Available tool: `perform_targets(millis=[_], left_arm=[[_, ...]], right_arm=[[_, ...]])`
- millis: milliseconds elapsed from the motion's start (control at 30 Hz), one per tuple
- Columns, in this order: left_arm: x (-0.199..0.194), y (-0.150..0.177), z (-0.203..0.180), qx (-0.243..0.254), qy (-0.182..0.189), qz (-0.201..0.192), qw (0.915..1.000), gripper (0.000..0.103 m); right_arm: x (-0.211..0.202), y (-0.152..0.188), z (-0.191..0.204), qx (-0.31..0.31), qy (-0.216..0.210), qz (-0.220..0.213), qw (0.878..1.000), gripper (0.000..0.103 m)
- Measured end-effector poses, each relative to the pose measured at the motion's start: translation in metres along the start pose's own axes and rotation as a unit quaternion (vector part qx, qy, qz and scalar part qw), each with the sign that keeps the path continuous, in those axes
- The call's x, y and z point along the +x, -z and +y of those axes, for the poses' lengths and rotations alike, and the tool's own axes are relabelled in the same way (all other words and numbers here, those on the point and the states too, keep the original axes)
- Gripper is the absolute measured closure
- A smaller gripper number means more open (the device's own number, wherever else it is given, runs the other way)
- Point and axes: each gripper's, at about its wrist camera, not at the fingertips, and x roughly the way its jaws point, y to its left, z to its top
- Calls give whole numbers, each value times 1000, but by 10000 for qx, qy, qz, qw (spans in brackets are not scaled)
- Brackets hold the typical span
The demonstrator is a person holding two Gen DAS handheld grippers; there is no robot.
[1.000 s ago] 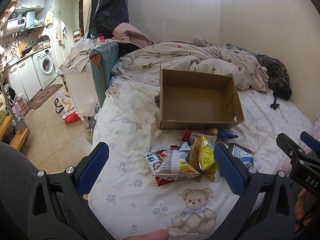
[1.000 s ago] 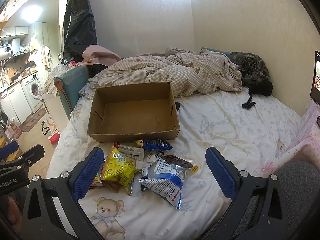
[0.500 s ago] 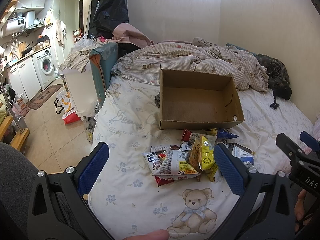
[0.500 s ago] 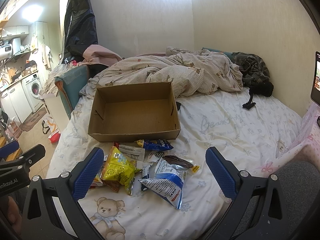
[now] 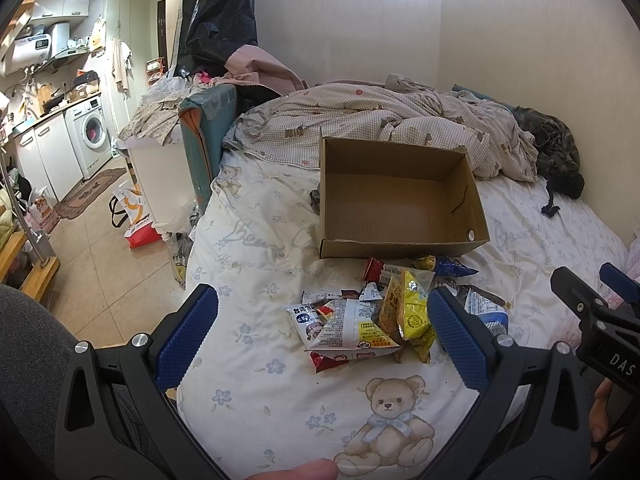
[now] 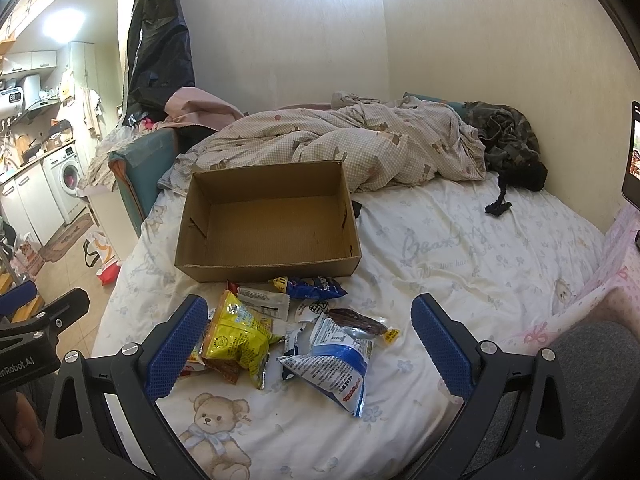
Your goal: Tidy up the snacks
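An empty brown cardboard box (image 5: 400, 204) (image 6: 272, 224) lies on the bed. Just in front of it is a heap of several snack packets: a yellow bag (image 5: 412, 312) (image 6: 236, 332), a white packet (image 5: 344, 324), a blue and white bag (image 6: 340, 364), a dark blue packet (image 6: 316, 286) and a red one (image 5: 374, 268). My left gripper (image 5: 320, 336) hovers open over the near side of the heap, nothing between its blue pads. My right gripper (image 6: 306, 344) is open too, above the same heap from the right.
The bed sheet (image 6: 460, 248) has bear prints. A rumpled checked duvet (image 5: 380, 124) and dark clothing (image 6: 508, 140) lie behind the box. The bed's left edge drops to a tiled floor (image 5: 92, 272) with bags and a washing machine (image 5: 94, 136). A phone screen (image 6: 632, 152) stands at far right.
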Motion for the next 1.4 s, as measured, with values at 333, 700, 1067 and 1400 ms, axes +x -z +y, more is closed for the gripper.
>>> perform_targets(millis=[333,700,1067,1400], left_arm=[[5,-33,-5,161,8,197,9997,0],[64,-77,5,232,-102,897,9956,0],[132,-53,8,127,-144,1872,9821,0],[197,-12,22,-610,184,3364,9396,3]], right_arm=[[12,-22,-20,375,-124,196,9990,0],[102,-55,-82,1400,-472,2235,9634,0],[197,34,-78,2174,-468,4079,8855,0],[210,46,-78,2200,-596,4358,8707,42]])
